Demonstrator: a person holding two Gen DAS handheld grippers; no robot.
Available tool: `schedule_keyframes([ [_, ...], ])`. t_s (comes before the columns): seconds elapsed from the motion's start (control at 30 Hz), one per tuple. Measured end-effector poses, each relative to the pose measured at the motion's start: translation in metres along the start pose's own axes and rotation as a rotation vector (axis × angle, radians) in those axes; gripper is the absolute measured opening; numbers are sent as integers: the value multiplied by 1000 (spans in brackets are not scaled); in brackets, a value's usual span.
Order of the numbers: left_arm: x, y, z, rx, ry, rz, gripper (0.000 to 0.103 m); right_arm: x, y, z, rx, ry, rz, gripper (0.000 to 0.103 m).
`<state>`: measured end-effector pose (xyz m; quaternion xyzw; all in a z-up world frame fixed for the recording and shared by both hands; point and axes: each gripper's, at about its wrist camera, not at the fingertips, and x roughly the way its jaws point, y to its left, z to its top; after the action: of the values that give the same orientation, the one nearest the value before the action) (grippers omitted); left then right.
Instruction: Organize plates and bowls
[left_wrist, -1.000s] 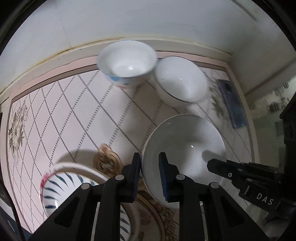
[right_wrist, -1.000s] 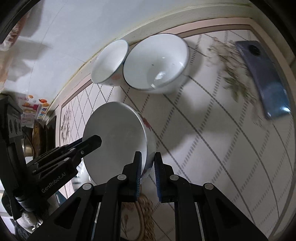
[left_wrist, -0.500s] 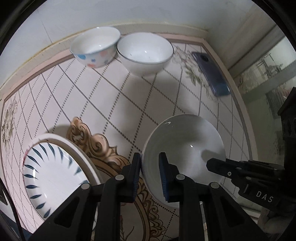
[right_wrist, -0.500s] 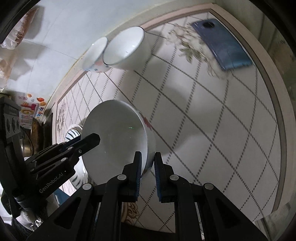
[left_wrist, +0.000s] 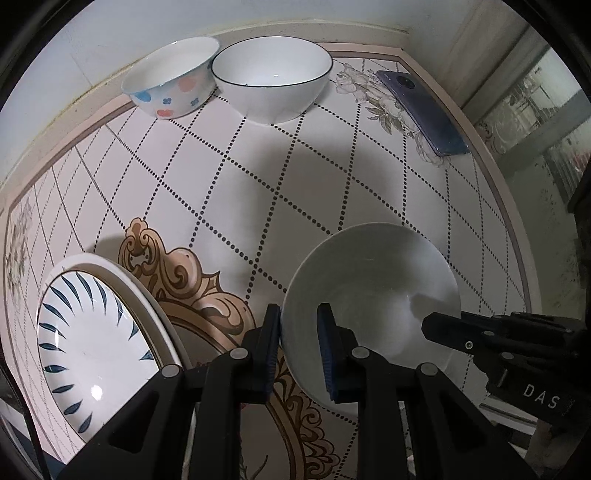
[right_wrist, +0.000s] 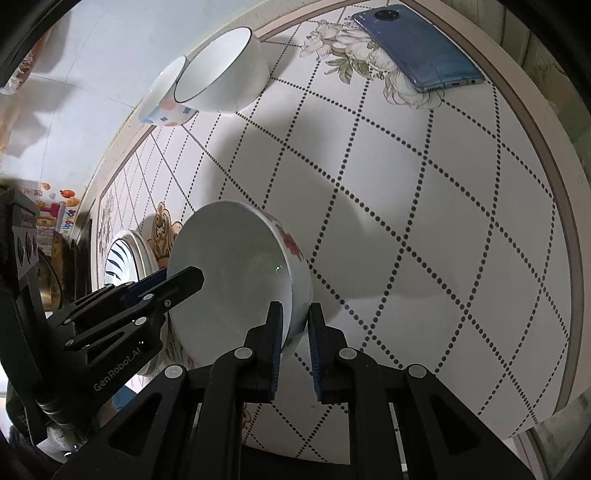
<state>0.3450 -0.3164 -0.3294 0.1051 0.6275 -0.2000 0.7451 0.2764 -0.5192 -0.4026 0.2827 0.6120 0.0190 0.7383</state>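
Both tongs are clamped on one white bowl (left_wrist: 369, 288), held above the patterned table (left_wrist: 295, 177). The left gripper (left_wrist: 298, 325) pinches the rim on one side, the right gripper (right_wrist: 295, 328) pinches the opposite wall, where red flowers show. Far ahead of the left tongs stand a spotted bowl (left_wrist: 171, 79) and a dark-rimmed bowl (left_wrist: 271, 79), touching. A blue-striped plate (left_wrist: 88, 339) lies beside the left tongs. A phone (left_wrist: 423, 112) lies far ahead, near the table's edge.
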Motion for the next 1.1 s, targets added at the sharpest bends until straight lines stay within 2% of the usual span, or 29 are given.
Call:
schedule_keyframes([
  [0.2, -16, 6, 3, -11, -4, -8, 18, -1, -2, 4, 14, 32, 14, 16],
  [0.37, -63, 27, 26, -73, -83, -74, 20, -32, -3, 22, 23, 3, 54, 16],
  [0.4, -70, 32, 34, -95, -96, -93, 30, -42, -2, 31, 23, -7, 61, 21],
  [0.43, -73, 38, 46, -123, -107, -111, 42, -48, 0, 38, 26, -16, 65, 33],
  [0.47, -75, 45, 57, -148, -120, -120, 46, -55, 1, 48, 32, -35, 76, 40],
  [0.5, -74, 50, 66, -171, -128, -116, 50, -64, 4, 64, 36, -73, 99, 49],
  [0.53, -71, 56, 79, -199, -133, -106, 50, -67, 6, 72, 35, -91, 108, 50],
  [0.63, -50, 71, 114, -254, -98, -107, 50, -68, 16, 117, 28, -157, 116, 50],
  [0.83, -5, 83, 158, -297, -25, -90, 50, -38, 24, 181, 45, -157, 119, 50],
  [0.97, 20, 86, 168, -300, 19, -78, 49, -6, 26, 209, 65, -112, 121, 50],
  [1.0, 25, 86, 170, -303, 22, -77, 41, 0, 26, 213, 70, -105, 124, 50],
  [1.03, 29, 87, 171, -306, 25, -75, 26, 5, 26, 215, 74, -96, 132, 50],
  [1.07, 33, 87, 174, -306, 33, -69, 21, 12, 26, 218, 78, -89, 138, 49],
  [1.1, 37, 88, 176, -305, 39, -64, 17, 17, 25, 220, 79, -89, 141, 40],
])
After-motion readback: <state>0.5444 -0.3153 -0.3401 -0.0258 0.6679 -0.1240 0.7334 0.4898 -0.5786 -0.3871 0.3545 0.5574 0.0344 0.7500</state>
